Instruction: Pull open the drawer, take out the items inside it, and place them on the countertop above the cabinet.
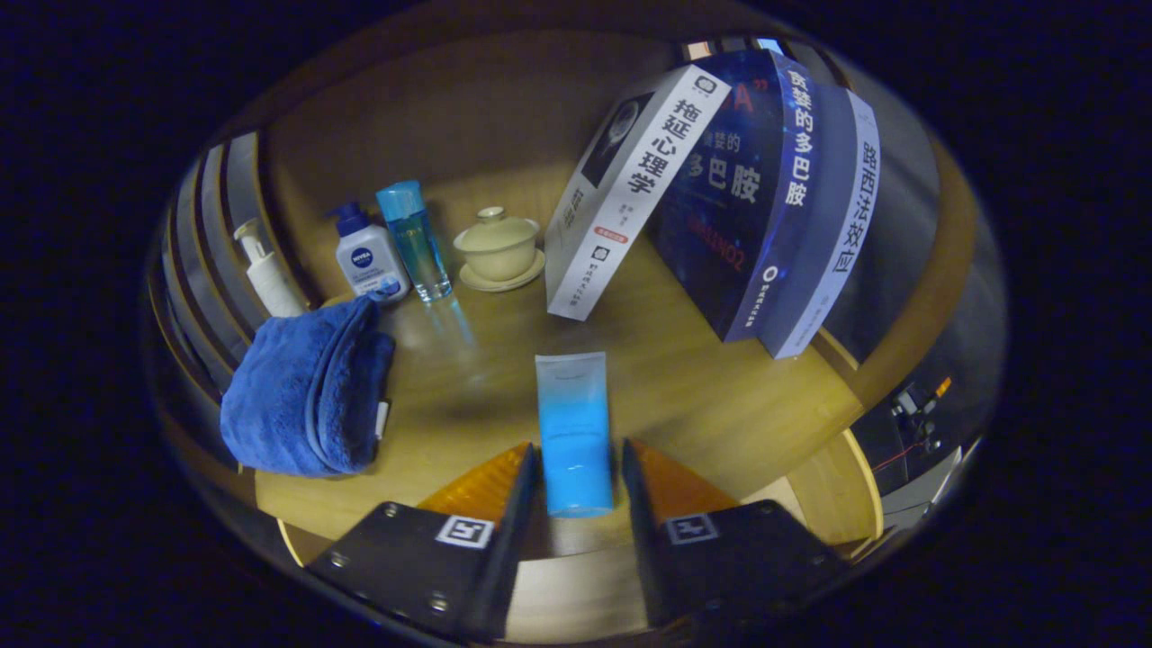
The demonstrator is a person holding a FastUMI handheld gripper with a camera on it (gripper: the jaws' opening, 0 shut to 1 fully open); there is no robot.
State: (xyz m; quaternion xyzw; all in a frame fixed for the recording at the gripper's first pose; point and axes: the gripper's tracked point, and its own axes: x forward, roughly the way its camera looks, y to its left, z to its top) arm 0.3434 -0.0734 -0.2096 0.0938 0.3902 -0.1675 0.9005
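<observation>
My gripper point(576, 472) sits at the bottom centre of the frame with its fingers spread, and the blue-and-white plastic squeeze tube point(572, 432) stands between them, cap end down on the pale wooden countertop point(720, 396). There is a thin dark gap on each side of the tube, so I judge the fingers are not pressing it, though the lens distortion here makes that hard to be sure of. The tube's long axis runs straight ahead of me, along the line of the fingers, its flat white crimped end pointing away toward the middle of the frame. That alignment is what matters: a straight pull back should clear the tube without tipping it.

Further out, at lower left, lies a folded blue terry towel point(301, 396). Beyond it, at upper left, stand a white pump bottle point(265, 270), a white bottle with a blue cap point(367, 256) and a clear blue toner bottle point(412, 238). A cream lidded ceramic cup on a saucer point(498, 250) sits at upper centre, and leaning books point(720, 189) fill the upper right.
</observation>
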